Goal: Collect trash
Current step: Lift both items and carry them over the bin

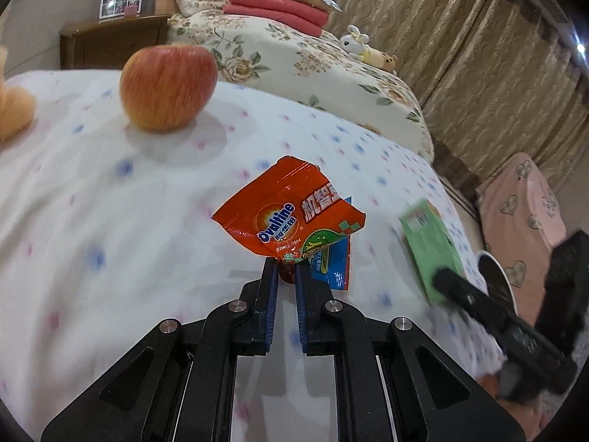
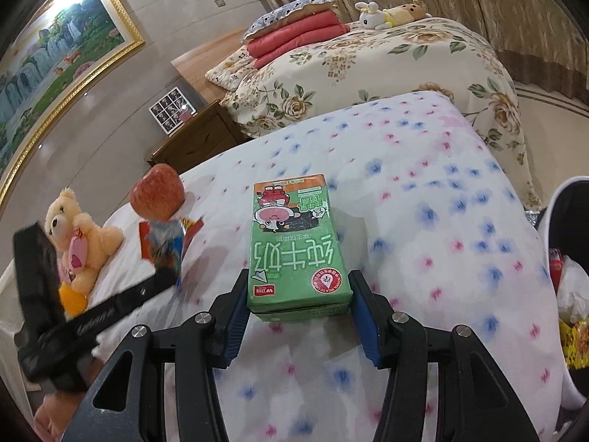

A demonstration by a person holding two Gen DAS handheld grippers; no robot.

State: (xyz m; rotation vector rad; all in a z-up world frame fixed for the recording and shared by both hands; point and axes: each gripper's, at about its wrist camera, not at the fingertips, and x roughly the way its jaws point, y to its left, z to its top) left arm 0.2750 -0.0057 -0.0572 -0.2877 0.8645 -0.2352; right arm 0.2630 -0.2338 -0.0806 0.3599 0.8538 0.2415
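In the left wrist view, the left gripper [image 1: 286, 270] has its blue-padded fingers [image 1: 268, 287] drawn close together, pinching the lower edge of an orange Ovaltine wrapper [image 1: 283, 213]; a blue wrapper [image 1: 337, 265] hangs with it at the same pinch, though whether the fingers actually clamp the blue one cannot be told. Both wrappers stand lifted above the bed [image 1: 110, 221], whose white sheet carries blue and pink flower prints. In the right wrist view, the right gripper [image 2: 298, 294] has its fingers [image 2: 362, 309] spread wide and clamped on the two sides of a green milk carton [image 2: 294, 250], which lies flat with its printed face up just over the sheet. To that gripper's right, at the bed's edge, a white-rimmed trash bin [image 2: 567, 191] shows a white bag and bits of red and yellow packaging inside. Farther along the bed sits a red apple [image 1: 167, 86], upright on the sheet and well apart from the orange wrapper. Beside the apple, nearer the bed's far left edge, a cream teddy bear [image 2: 79, 235] sits holding a pink heart. Beyond lies a second bed [image 2: 405, 70] with a floral cover, and on it a stack of red folded blankets [image 2: 294, 40] and a small white rabbit toy [image 2: 371, 13].
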